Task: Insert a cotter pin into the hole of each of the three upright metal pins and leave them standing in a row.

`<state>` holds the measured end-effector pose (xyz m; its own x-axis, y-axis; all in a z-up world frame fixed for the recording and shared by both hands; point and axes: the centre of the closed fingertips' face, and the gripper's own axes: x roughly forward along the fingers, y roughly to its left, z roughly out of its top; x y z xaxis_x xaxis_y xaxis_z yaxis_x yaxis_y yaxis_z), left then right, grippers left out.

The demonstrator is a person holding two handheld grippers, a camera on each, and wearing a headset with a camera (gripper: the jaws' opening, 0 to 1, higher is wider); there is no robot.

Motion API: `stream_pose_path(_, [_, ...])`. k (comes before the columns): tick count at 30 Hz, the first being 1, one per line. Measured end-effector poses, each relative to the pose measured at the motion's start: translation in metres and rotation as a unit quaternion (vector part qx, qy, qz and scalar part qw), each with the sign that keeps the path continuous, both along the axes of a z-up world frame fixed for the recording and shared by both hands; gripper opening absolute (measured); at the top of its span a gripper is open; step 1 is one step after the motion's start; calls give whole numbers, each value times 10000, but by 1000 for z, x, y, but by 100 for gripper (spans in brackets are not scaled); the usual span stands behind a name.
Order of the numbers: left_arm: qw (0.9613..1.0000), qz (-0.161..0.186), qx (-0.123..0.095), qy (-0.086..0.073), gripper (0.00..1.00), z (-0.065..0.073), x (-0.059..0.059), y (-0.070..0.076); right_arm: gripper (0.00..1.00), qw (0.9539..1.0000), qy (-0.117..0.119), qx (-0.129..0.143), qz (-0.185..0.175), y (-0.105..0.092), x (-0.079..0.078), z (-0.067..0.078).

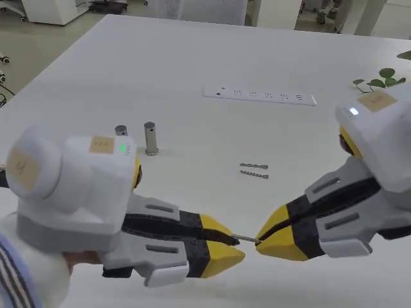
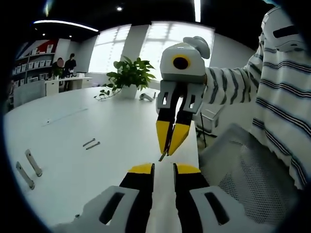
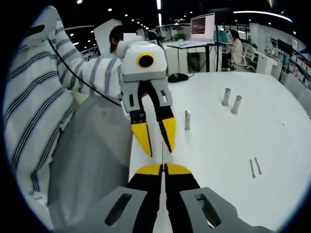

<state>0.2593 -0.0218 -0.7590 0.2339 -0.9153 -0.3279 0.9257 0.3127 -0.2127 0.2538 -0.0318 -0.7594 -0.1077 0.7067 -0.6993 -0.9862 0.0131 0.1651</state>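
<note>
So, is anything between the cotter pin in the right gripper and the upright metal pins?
Yes: the yellow-tipped left gripper, jaws open, sits right at the thin silver cotter pin's tip, with the nearest upright metal pin beyond it.

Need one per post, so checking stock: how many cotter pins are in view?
3. Two cotter pins lie side by side on the table; the third sticks out of the right gripper's shut jaws. More may be hidden.

Smooth matt table [image 1: 257, 58], brushed-metal upright pins [image 1: 150, 138], thin shiny metal cotter pin [image 1: 246, 238].
</note>
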Motion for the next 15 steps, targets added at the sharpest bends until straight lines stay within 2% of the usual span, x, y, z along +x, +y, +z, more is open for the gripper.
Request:
stream_pose_path(1, [9999,49,49,-86,23,-1,2,2,3,10000,-27,-52,-6,0,1,-2])
stream_pose_path(3, [9999,108,121,-60,28,-3,3,6,3,9999,-41,-130,-37,0,2,-5])
stream_pose_path(6, [9994,232,239,-52,29,-7,7,15,3,9997,-49,-238,-104,0,3,-10])
stream_pose_path(12, [9961,753,429,-189,37,-8,22,45,3,9975,-199,-651,-199,-3,11,-26])
stream_pose_path(15, [9933,1041,463,-208,42,-9,30,61,3,9970,-184,-698,-280,0,13,-28])
